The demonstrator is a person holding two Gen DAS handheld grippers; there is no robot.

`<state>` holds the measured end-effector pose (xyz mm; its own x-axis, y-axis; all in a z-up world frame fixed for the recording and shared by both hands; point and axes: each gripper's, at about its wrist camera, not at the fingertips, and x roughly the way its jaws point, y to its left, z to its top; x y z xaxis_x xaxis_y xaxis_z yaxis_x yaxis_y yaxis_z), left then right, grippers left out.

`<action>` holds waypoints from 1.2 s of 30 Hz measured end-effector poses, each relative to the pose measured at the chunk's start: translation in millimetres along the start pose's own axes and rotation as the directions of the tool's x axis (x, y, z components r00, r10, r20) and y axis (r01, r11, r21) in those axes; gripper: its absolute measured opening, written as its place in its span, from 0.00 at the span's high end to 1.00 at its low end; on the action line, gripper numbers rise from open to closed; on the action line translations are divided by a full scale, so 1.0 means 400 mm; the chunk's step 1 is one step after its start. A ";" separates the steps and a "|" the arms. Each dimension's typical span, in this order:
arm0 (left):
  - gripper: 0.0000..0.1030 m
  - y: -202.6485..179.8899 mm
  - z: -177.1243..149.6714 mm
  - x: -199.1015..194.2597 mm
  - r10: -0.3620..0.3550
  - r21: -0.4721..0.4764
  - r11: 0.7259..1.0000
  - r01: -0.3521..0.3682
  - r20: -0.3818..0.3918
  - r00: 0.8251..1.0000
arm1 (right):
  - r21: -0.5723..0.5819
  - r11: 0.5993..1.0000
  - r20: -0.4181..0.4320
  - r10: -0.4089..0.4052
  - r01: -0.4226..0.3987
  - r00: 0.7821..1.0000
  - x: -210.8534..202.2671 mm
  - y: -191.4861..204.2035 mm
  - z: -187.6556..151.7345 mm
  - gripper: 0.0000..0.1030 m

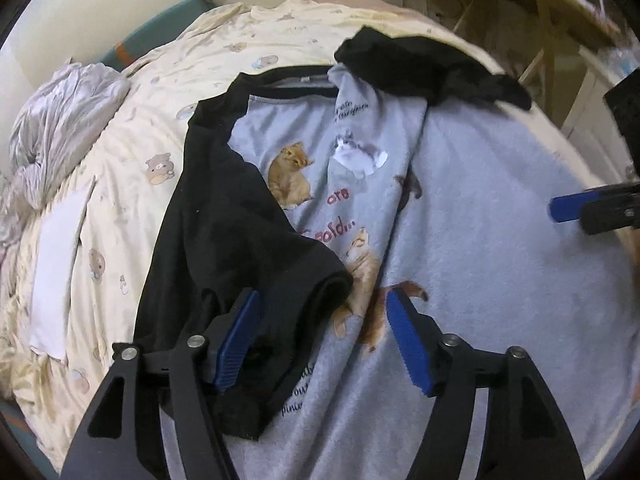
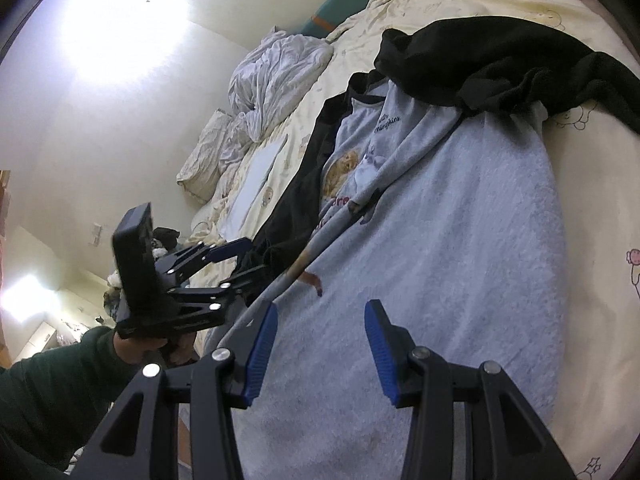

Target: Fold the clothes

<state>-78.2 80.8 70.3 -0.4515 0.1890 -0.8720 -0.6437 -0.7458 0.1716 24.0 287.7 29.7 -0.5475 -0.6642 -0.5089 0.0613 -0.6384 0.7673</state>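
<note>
Below, fleecy grey shirt (image 1: 480, 220) with black sleeves, both grippers' ribbed blue fingers (image 1: 404, 336) apart, empty.

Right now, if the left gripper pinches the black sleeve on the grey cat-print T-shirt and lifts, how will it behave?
Probably floppy: the black sleeve lies in soft folds across the grey cat-print T-shirt, so it should drape and sag from the left gripper. Likely light, being thin knit. It is sewn to the shirt, so lifting would probably drag the folded body along and could undo the fold.

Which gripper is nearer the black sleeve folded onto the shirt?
Left. The left gripper hangs open right over the black sleeve; the right gripper is across the shirt, over its plain grey side.
</note>
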 end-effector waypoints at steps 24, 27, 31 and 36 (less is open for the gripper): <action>0.97 0.558 0.227 -0.095 0.623 -0.057 0.782 -0.621 0.046 0.781 | -0.028 1.000 -0.063 -0.004 0.002 0.998 0.049 0.009 -0.003 0.55; 0.97 0.700 0.240 -0.092 0.707 -0.093 0.704 -0.704 -0.002 0.707 | -0.036 0.999 -0.078 -0.010 0.008 0.997 0.058 0.010 -0.006 0.55; 1.00 0.864 0.249 -0.065 0.791 -0.098 0.604 -0.791 -0.052 0.610 | -0.035 0.999 -0.090 -0.014 0.011 0.996 0.069 0.004 -0.006 0.55; 1.00 1.017 0.252 -0.010 0.735 -0.188 0.646 -0.740 -0.110 0.669 | -0.029 0.999 -0.097 -0.016 0.013 0.995 0.084 -0.004 0.001 0.55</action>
<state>-400.6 -159.0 189.6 -0.7069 -0.4919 -0.5083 0.0344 -0.7416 0.6699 5.2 266.6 11.8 -0.4647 -0.6889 -0.5564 0.0785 -0.6579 0.7490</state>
